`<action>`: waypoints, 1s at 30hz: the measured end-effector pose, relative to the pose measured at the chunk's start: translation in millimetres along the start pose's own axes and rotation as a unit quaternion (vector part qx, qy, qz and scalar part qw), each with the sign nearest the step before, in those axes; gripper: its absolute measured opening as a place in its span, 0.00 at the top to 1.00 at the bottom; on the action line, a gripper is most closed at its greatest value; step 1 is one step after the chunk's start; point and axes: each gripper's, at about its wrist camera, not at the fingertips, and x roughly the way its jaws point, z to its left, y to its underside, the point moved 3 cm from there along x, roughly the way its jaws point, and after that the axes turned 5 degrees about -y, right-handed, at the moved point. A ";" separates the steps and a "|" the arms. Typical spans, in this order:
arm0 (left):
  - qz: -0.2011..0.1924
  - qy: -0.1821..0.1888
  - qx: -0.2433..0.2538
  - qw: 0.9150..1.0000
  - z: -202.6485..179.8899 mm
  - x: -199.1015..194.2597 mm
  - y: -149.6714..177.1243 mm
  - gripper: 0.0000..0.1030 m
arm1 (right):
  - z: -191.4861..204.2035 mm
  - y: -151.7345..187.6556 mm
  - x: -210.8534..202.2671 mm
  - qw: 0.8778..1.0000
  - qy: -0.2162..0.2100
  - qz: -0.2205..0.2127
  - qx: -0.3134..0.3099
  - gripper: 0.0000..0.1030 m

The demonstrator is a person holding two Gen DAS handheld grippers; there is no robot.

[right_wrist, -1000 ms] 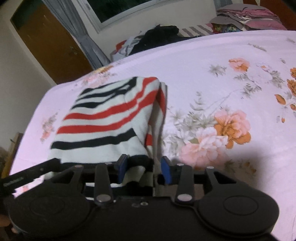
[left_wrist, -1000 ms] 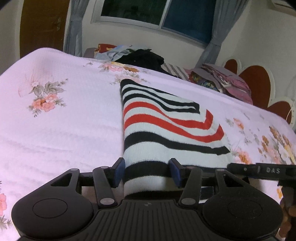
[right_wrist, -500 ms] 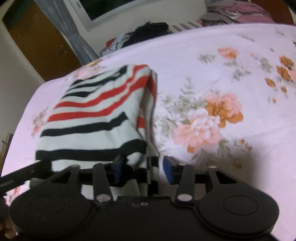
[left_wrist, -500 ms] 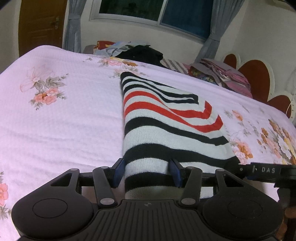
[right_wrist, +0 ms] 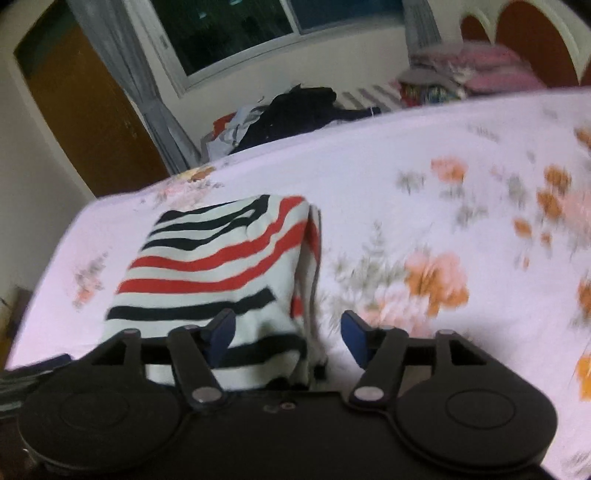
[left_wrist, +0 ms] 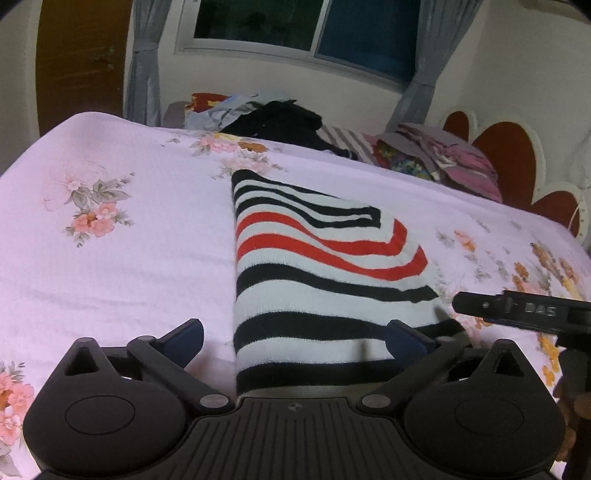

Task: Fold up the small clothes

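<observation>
- Striped sweater (left_wrist: pixel 317 280): white knit with black and red stripes, folded into a narrow stack. It lies flat on the bed near its near edge, long side running away toward the far edge. Layered side edges show on its right in the right wrist view (right_wrist: pixel 221 273).
- Left gripper (left_wrist: pixel 293 338): jaws spread wide. The left blue pad sits over bare sheet, the right pad over the sweater's near right corner; nothing is pinched.
- Right gripper (right_wrist: pixel 288 334): jaws spread. The left pad is over the sweater's near end, the right pad over the sheet beside it; no cloth is clamped.
- Bed sheet (left_wrist: pixel 110 266): pale pink, floral print.
- Clothes pile (left_wrist: pixel 280 122): dark and mixed garments along the far edge.
- Window (left_wrist: pixel 295 26) with grey curtains, wooden door (left_wrist: pixel 77 59): behind the bed.
</observation>
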 end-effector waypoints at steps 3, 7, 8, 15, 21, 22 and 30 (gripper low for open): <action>0.026 -0.045 0.002 0.999 -2.5 7.1 0.7 0.00 | -0.7 3.2 21.0 0.998 0.042 0.033 -0.025 0.42; 0.033 -0.091 0.000 0.995 -3.2 7.4 3.5 0.00 | -1.8 7.4 25.7 0.998 0.041 0.039 -0.027 0.41; 0.028 -0.090 0.003 0.996 -4.2 5.1 4.0 0.00 | -1.4 7.3 23.8 0.998 0.039 0.038 -0.026 0.41; 0.027 -0.094 -0.028 0.995 -7.0 -13.4 0.2 0.00 | 5.9 11.4 5.1 0.999 0.003 0.044 -0.031 0.37; -0.009 -0.112 0.011 0.994 -20.8 -54.5 7.6 0.00 | 8.1 17.5 -42.4 0.998 -0.041 0.040 -0.038 0.25; -0.018 -0.115 0.019 0.993 -22.4 -65.8 9.9 0.00 | 8.2 19.4 -52.6 0.997 -0.050 0.039 -0.041 0.24; -0.042 -0.143 0.043 0.988 -42.0 -151.3 39.8 0.00 | 10.7 47.7 -148.3 0.995 -0.038 0.006 -0.088 0.07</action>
